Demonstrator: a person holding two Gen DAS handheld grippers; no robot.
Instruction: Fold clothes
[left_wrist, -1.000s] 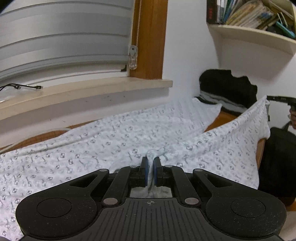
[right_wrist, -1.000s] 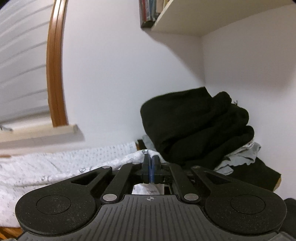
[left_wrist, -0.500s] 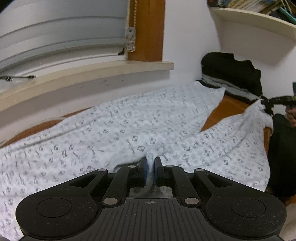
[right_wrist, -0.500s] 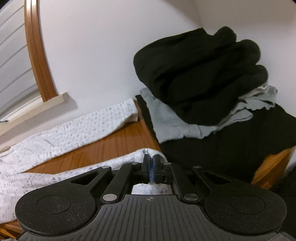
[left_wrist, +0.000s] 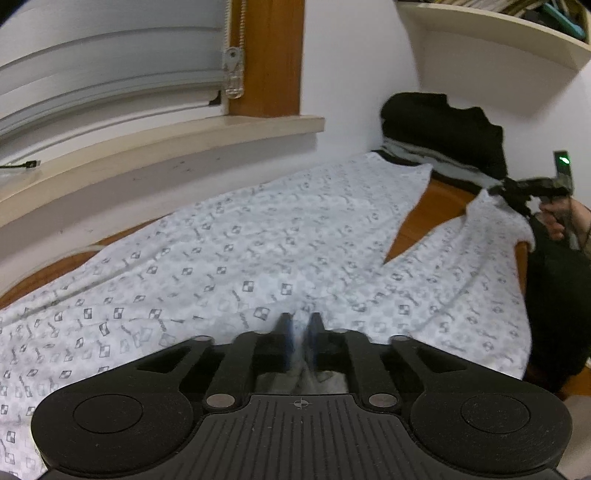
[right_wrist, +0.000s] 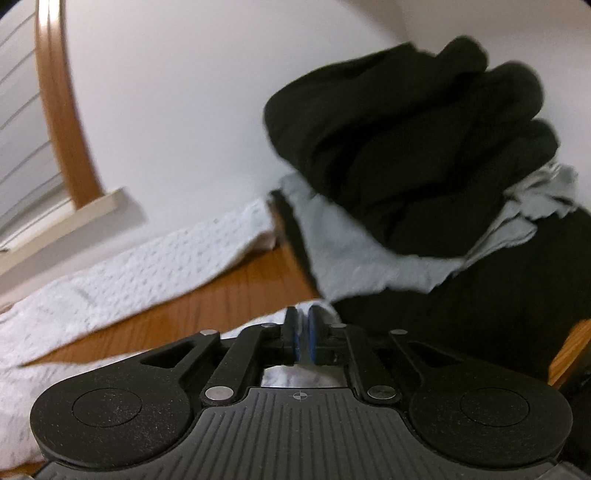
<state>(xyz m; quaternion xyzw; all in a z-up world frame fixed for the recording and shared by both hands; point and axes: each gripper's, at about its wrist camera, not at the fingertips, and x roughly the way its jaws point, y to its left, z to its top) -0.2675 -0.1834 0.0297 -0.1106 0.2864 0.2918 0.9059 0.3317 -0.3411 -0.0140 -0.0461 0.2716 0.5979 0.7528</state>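
1. The white patterned garment (left_wrist: 258, 258) lay spread across the wooden table (left_wrist: 428, 206), reaching from the near left edge towards the far right corner below the window sill (left_wrist: 166, 147)
2. The left gripper (left_wrist: 300, 325) was nearly closed, its blue-padded jaws pinching a fold of the garment's near edge, with the cloth bunched up between them
3. The right gripper (right_wrist: 302, 325) held a corner of the same garment (right_wrist: 110, 280), a white bit of cloth showing between and under its pads; its jaws were a narrow gap apart and opening slightly, the cloth still between them
4. In the left wrist view the right gripper (left_wrist: 517, 188) appeared at the far right, in the person's hand (left_wrist: 561, 221), with the garment's corner drawn up to it above the table edge
5. A bare wedge of table showed between the two legs or panels of the garment
6. A heap of black clothing (right_wrist: 406, 147) sat on a grey cloth (right_wrist: 351, 254) in the far corner against the white wall, just beyond the garment's far end
7. A shelf (left_wrist: 498, 40) carrying books hung above that heap; both views were somewhat blurred
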